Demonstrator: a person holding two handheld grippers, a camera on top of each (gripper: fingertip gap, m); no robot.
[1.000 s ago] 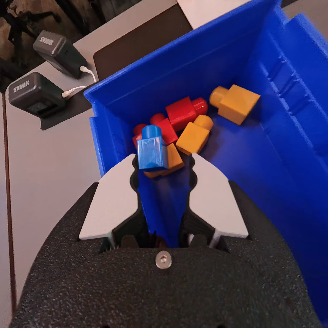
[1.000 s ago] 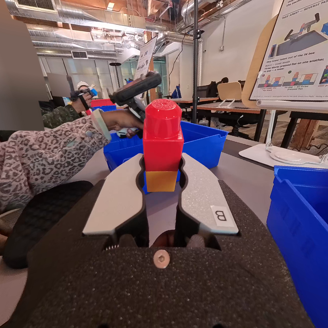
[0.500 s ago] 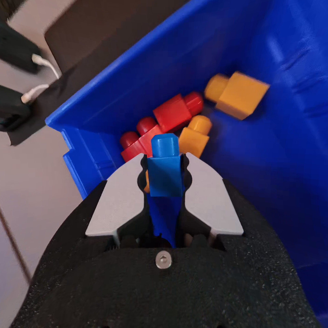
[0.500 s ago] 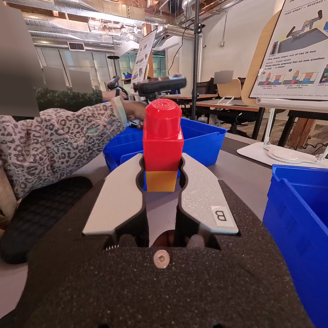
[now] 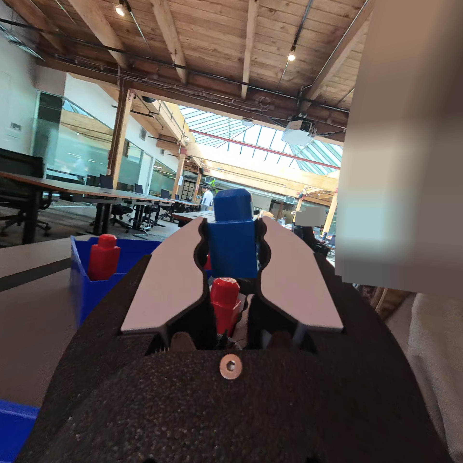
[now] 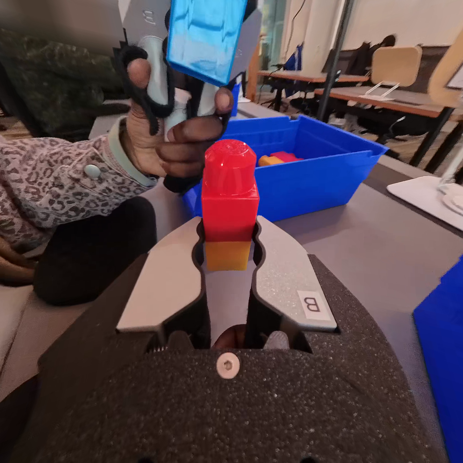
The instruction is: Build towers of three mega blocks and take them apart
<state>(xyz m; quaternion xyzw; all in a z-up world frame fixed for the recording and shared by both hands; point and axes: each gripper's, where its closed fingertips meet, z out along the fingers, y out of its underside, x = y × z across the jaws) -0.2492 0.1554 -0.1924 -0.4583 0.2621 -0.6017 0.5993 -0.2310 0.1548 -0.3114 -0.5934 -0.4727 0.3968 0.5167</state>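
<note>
Both pairs of fingers are clenched on blocks: the left gripper (image 5: 231,246) grasps a blue block (image 5: 233,248) upright, and the right gripper (image 6: 228,244) pinches the red block (image 6: 229,200) pressed onto an orange block (image 6: 227,255) on the grey table (image 6: 363,250). From the right wrist view, the blue block (image 6: 205,40) hangs tilted above and left of the red stud. If it comes down tilted or off-centre, it will likely jam on the stud's edge and tip the stack sideways, or seat with a gap. A blue bin (image 6: 313,183) of spare blocks stands just behind.
</note>
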